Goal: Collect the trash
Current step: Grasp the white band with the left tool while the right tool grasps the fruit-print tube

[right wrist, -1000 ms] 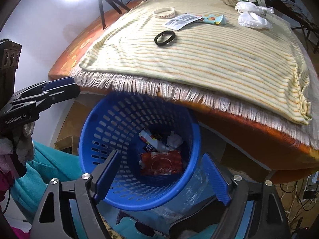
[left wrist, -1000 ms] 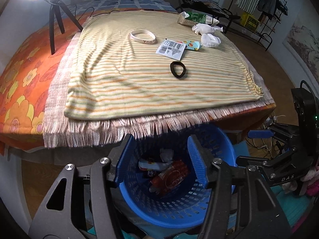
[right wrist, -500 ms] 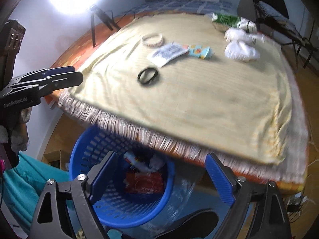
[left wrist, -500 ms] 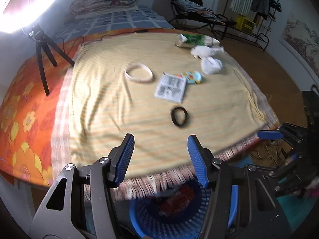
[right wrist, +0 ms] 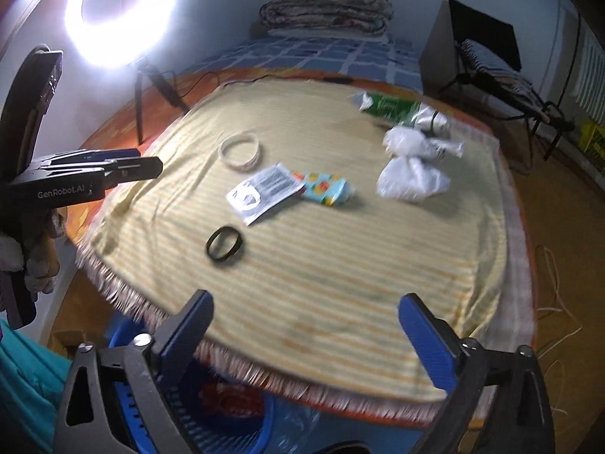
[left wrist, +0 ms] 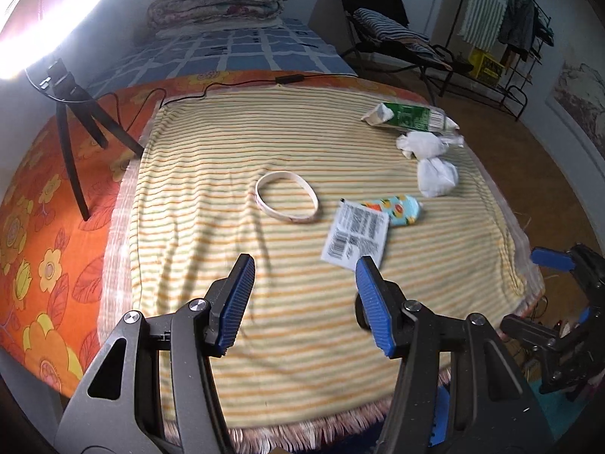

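Observation:
Trash lies on the striped cloth (left wrist: 211, 196): a white printed packet (left wrist: 355, 235) (right wrist: 264, 193), a small teal fruit-print pack (left wrist: 397, 210) (right wrist: 327, 188), two crumpled white tissues (left wrist: 435, 162) (right wrist: 412, 166), a green carton (left wrist: 410, 117) (right wrist: 393, 108), a white ring (left wrist: 286, 196) (right wrist: 241, 150) and a black ring (right wrist: 224, 244). My left gripper (left wrist: 304, 300) is open and empty above the cloth's near part. My right gripper (right wrist: 304, 335) is open and empty over the near edge. The blue basket (right wrist: 242, 423) sits below the fringe.
A ring light on a black tripod (left wrist: 70, 102) (right wrist: 151, 87) stands at the left on the orange floral cover. Folded blankets (left wrist: 215, 3) lie at the back. A chair (left wrist: 385, 38) and clothes rack (left wrist: 506, 34) stand to the right.
Both grippers have risen from over the blue basket to above the table; the basket has dropped to the bottom of view. Both stay open and empty.

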The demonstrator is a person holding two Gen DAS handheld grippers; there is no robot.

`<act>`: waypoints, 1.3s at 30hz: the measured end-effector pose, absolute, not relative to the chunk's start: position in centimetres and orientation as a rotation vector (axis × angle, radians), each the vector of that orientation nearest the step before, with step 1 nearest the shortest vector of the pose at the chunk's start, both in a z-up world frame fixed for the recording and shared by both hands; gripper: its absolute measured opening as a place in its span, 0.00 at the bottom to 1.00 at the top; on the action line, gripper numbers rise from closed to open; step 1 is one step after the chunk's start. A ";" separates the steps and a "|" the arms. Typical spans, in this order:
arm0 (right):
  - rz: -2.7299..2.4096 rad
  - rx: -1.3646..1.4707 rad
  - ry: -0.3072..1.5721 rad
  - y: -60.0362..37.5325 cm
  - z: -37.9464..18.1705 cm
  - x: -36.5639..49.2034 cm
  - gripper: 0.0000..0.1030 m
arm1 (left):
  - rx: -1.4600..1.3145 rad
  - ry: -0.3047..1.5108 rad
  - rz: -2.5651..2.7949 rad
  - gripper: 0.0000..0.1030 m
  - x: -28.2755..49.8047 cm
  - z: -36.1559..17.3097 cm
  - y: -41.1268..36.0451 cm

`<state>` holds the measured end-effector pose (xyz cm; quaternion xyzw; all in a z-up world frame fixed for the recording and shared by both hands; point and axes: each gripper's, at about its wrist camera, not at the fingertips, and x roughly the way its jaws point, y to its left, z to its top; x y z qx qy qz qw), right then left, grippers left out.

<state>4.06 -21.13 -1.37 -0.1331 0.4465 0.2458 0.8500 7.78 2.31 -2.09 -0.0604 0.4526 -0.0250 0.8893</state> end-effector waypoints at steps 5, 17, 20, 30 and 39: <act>0.498 -0.263 0.911 -20.9 -1.2 6.9 0.99 | -0.187 0.978 -0.009 0.56 10.7 -3.1 3.9; 0.445 -0.247 0.955 -19.8 -3.9 13.7 0.99 | -0.308 1.063 0.012 0.55 17.7 -6.5 6.7; 0.441 -0.195 1.014 -19.9 -4.8 15.5 0.95 | -0.366 1.088 0.017 0.37 19.0 -7.7 7.5; 0.491 0.039 1.177 -20.4 -8.1 19.7 0.58 | -0.375 1.114 0.021 0.19 21.1 -9.4 7.6; 0.473 0.044 1.196 -19.4 -9.2 20.8 0.41 | -0.336 1.114 0.030 0.05 21.9 -10.0 7.4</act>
